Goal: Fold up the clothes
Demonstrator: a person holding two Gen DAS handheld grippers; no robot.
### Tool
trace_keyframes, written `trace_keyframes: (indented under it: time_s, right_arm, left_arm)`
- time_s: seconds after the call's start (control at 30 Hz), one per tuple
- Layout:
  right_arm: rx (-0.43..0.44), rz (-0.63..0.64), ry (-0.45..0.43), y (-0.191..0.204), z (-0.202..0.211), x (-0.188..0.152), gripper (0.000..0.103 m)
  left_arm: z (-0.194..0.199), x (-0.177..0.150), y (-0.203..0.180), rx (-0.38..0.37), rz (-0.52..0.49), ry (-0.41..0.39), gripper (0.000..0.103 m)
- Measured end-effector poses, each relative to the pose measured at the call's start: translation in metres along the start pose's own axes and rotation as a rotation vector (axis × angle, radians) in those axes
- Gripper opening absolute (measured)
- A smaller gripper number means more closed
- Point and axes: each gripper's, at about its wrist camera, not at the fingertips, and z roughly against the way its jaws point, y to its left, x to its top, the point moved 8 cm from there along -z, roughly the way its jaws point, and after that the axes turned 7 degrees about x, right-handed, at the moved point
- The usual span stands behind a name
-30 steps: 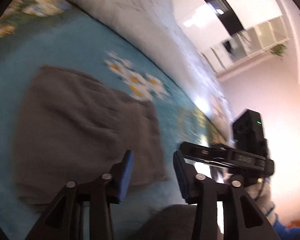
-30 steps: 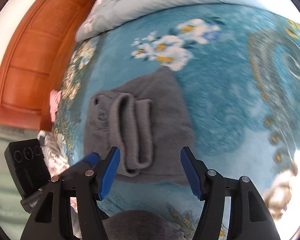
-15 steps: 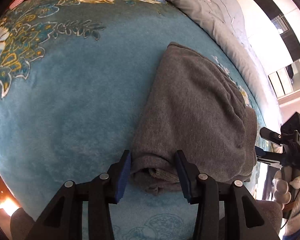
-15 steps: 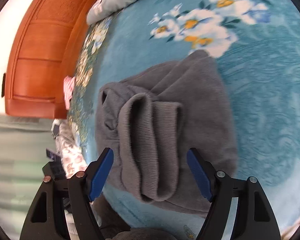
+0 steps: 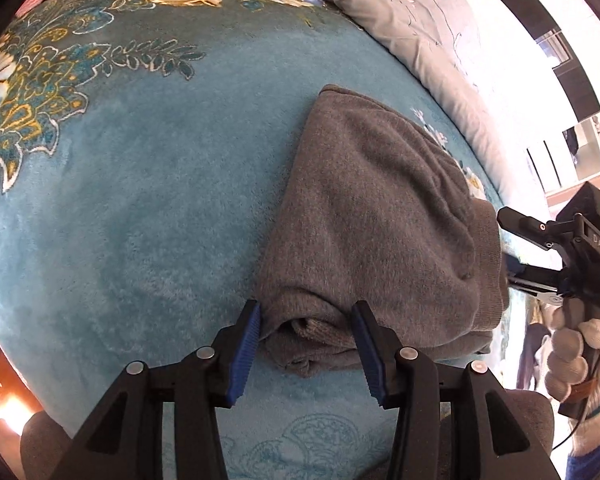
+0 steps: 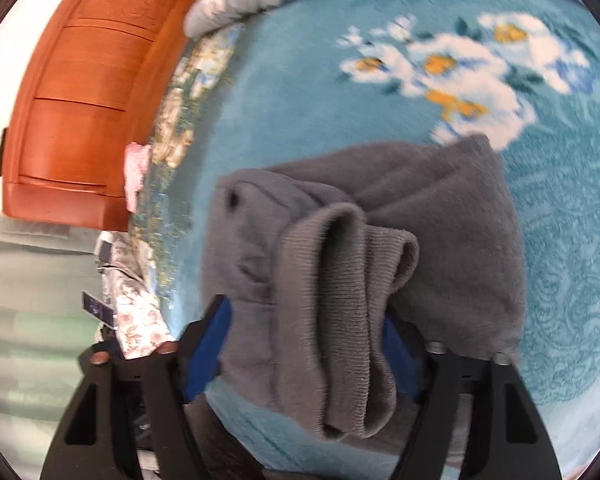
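A folded grey knit sweater lies on the blue floral blanket. My left gripper is open, its blue pads on either side of the sweater's near folded end. My right gripper is open around the ribbed hem end of the sweater, which drapes over its right pad. The right gripper also shows in the left wrist view at the sweater's right edge, held by a gloved hand.
A grey floral duvet lies along the far side of the bed. An orange wooden headboard stands at the left, with a pink cloth by it. More grey fabric lies at the near edge.
Both grippers have moved in on the sweater's two ends. The right gripper has pushed forward so the ribbed hem now lies between and over its fingers.
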Motion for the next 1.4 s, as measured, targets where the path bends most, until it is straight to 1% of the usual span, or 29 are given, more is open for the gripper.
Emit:
trace_keyframes:
  time_s: [0.03,0.07,0.13,0.23,0.27,0.37,0.4,0.47,0.6,0.7,0.8,0.87,0.9,0.93,1.07,1.13,1.2,1.27,1.37,1.4]
  right_arm:
    - [0.013,0.014,0.002,0.007,-0.001,0.001,0.049]
    - [0.014,0.035,0.014,0.011,-0.003,0.001,0.047]
    - [-0.008,0.073,0.038,0.016,-0.009,-0.001,0.047]
    - [0.013,0.065,0.071,0.012,-0.018,-0.001,0.049]
    - [0.004,0.051,0.082,0.006,-0.021,0.002,0.048]
    - [-0.083,0.03,0.103,-0.015,-0.021,0.002,0.049]
    - [-0.087,0.022,0.111,-0.019,-0.022,0.0,0.049]
    - [-0.088,0.006,0.125,-0.026,-0.026,-0.005,0.049]
    - [-0.026,-0.05,0.113,-0.032,-0.028,-0.002,0.049]
    - [-0.037,-0.052,0.118,-0.028,-0.035,0.001,0.049]
    - [-0.056,-0.025,0.108,-0.011,-0.037,0.005,0.04]
    - [-0.055,0.012,0.106,0.002,-0.035,0.004,0.028]
    - [-0.054,0.03,0.105,0.009,-0.034,0.004,0.024]
    - [-0.036,0.044,0.099,0.017,-0.03,0.003,0.022]
    - [0.109,0.06,0.003,0.045,0.013,0.011,0.019]
    - [0.142,0.064,-0.028,0.047,0.035,0.014,0.019]
    - [0.071,0.094,-0.039,0.034,0.048,0.014,0.019]
    - [-0.028,0.086,-0.035,0.008,0.049,0.015,0.019]
    - [-0.101,-0.04,-0.013,-0.047,0.038,0.008,0.019]
    - [-0.101,-0.078,-0.01,-0.06,0.035,0.005,0.019]
  left_arm:
    - [0.0,-0.001,0.001,0.0,0.006,0.005,0.051]
    - [-0.001,-0.001,0.001,0.0,0.008,0.007,0.051]
    - [-0.002,-0.001,-0.001,-0.001,0.011,0.01,0.051]
    - [-0.003,-0.003,0.001,-0.004,0.018,0.017,0.052]
    - [-0.004,-0.004,0.002,-0.006,0.021,0.021,0.053]
    - [-0.003,-0.004,0.003,-0.01,0.025,0.025,0.053]
    - [-0.003,-0.004,0.003,-0.012,0.025,0.026,0.054]
    - [-0.005,-0.003,0.004,-0.015,0.029,0.029,0.054]
    - [-0.006,-0.006,0.005,-0.019,0.036,0.035,0.056]
    - [-0.003,-0.008,0.007,-0.021,0.034,0.035,0.056]
    - [0.0,-0.009,0.007,-0.021,0.036,0.032,0.056]
    - [0.004,-0.011,0.007,-0.037,0.039,0.03,0.056]
    - [0.007,-0.012,0.006,-0.048,0.038,0.029,0.056]
    - [0.01,-0.012,0.005,-0.059,0.034,0.025,0.056]
    - [0.025,-0.012,-0.005,-0.107,0.028,0.008,0.056]
    - [0.03,-0.01,-0.011,-0.131,0.028,0.001,0.058]
    - [0.034,-0.009,-0.014,-0.144,0.03,-0.009,0.059]
    - [0.033,-0.006,-0.017,-0.146,0.037,-0.011,0.059]
    - [0.026,-0.003,-0.022,-0.152,0.06,0.009,0.059]
    - [0.023,0.0,-0.026,-0.152,0.066,0.01,0.059]
